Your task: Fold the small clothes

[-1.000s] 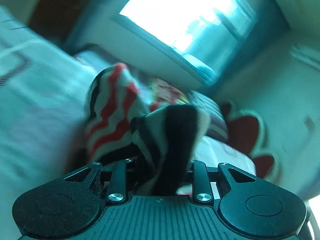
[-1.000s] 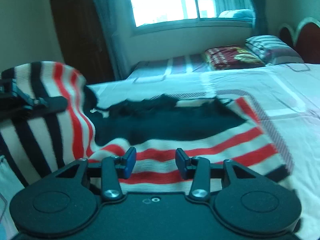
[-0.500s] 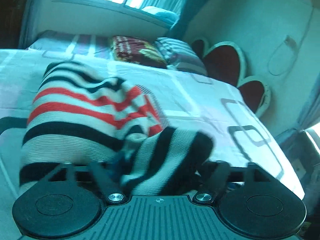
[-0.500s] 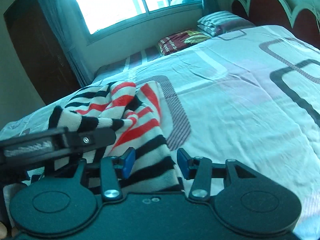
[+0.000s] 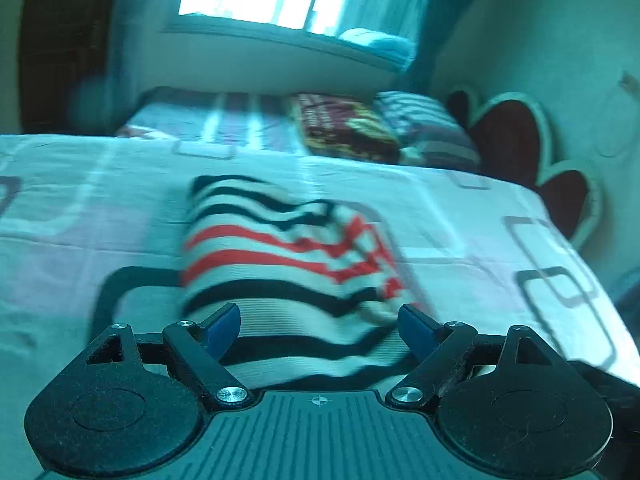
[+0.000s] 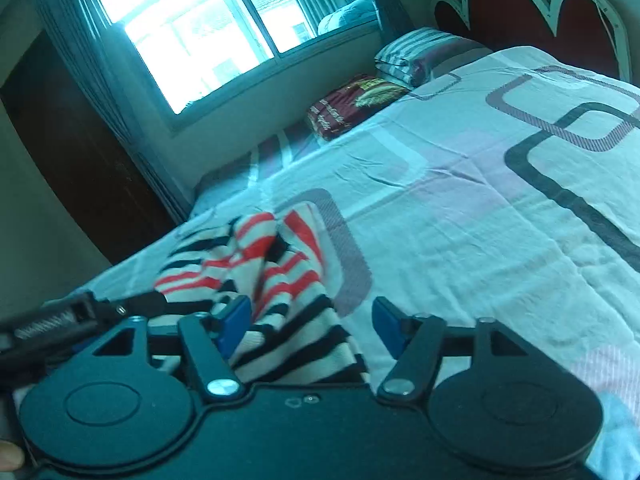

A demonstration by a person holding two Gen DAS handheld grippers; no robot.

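A small knit garment with black, red and white stripes lies folded over on the bed sheet. In the left wrist view my left gripper is open and empty, its blue pads spread just above the garment's near edge. In the right wrist view the same garment lies bunched at the lower left. My right gripper is open and empty over the garment's right edge. The left gripper shows at the far left beside the garment.
The patterned bed sheet stretches wide to the right. A dark red folded cloth and a striped pillow lie at the far end by the window. A scalloped red headboard stands at the right. A dark wardrobe is at the left.
My left gripper has opened and let go of the striped garment, which now lies on the bed. My right gripper has opened wider and drawn back a little.
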